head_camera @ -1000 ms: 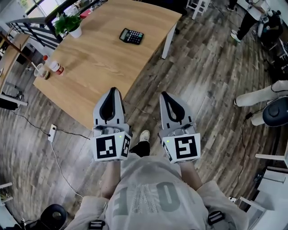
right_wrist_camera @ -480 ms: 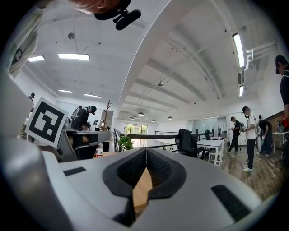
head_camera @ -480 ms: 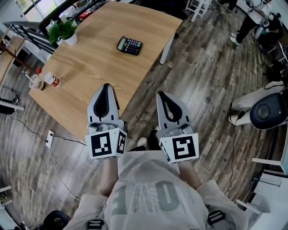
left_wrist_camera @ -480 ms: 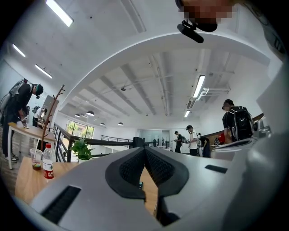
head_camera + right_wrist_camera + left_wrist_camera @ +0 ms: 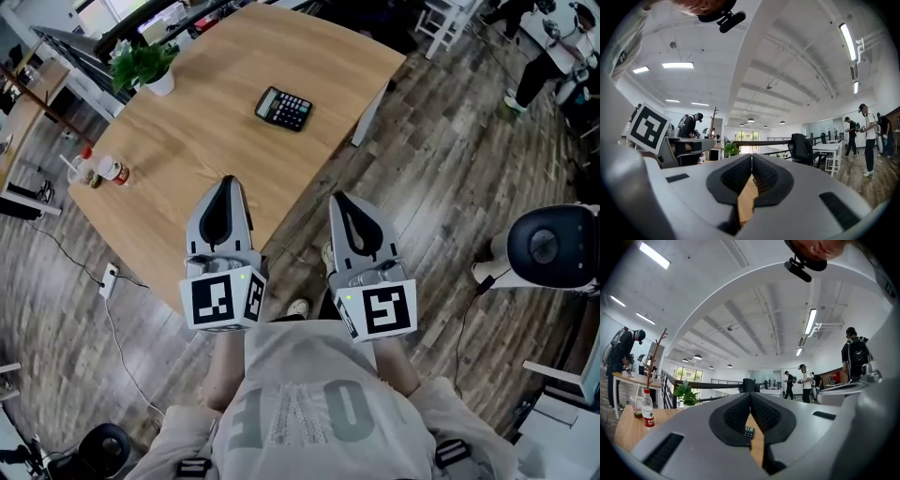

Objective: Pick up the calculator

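Note:
A black calculator lies flat on the wooden table, towards its far right part. My left gripper is shut and empty, its tip over the table's near edge, well short of the calculator. My right gripper is also shut and empty, held over the floor just right of the table's edge. In the left gripper view the calculator peeks through the gap below the closed jaws of that gripper. In the right gripper view, only tabletop shows under the closed gripper.
A potted plant stands at the table's far left; a bottle and a cup sit on its left edge. A black stool is on the floor at right. A power strip and cable lie left of the table. People stand in the background.
Both grippers and the person have come closer to the table; the calculator sits nearer in the head view. Both grippers stay shut.

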Demonstrator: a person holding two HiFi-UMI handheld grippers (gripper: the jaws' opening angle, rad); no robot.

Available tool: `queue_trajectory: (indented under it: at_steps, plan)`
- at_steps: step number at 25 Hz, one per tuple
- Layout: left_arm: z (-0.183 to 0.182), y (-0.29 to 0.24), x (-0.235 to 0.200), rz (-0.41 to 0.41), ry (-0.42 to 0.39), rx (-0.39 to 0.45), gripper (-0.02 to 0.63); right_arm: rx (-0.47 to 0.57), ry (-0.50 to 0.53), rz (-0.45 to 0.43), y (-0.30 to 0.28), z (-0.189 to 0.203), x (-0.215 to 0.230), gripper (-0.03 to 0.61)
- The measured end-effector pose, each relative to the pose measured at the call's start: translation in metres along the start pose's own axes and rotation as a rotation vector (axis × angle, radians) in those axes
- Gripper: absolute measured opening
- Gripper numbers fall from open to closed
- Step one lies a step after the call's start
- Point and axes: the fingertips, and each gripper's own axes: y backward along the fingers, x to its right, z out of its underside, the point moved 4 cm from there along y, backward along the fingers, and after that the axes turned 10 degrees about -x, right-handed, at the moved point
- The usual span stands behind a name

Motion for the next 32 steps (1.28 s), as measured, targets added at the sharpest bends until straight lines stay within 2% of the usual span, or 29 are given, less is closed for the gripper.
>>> queue_trajectory:
  at_steps: [9,14,25,32]
  plan:
    - [-0.001,-0.076,0.028,-0.025,-0.018,-0.029,0.009,0.004,-0.042,-0.033,-0.054,0.003,0.077,0.018]
    - [-0.012,-0.112,0.036,-0.074,-0.010,-0.031,0.009,-0.005,-0.040,-0.080,-0.086,-0.004,0.111,0.018]
    - [-0.026,-0.163,0.031,-0.219,0.012,-0.016,0.009,-0.013,-0.007,-0.216,-0.140,-0.015,0.149,0.018]
    - [-0.023,-0.187,0.034,-0.282,0.028,-0.024,0.009,-0.019,0.003,-0.283,-0.159,-0.014,0.167,0.018]
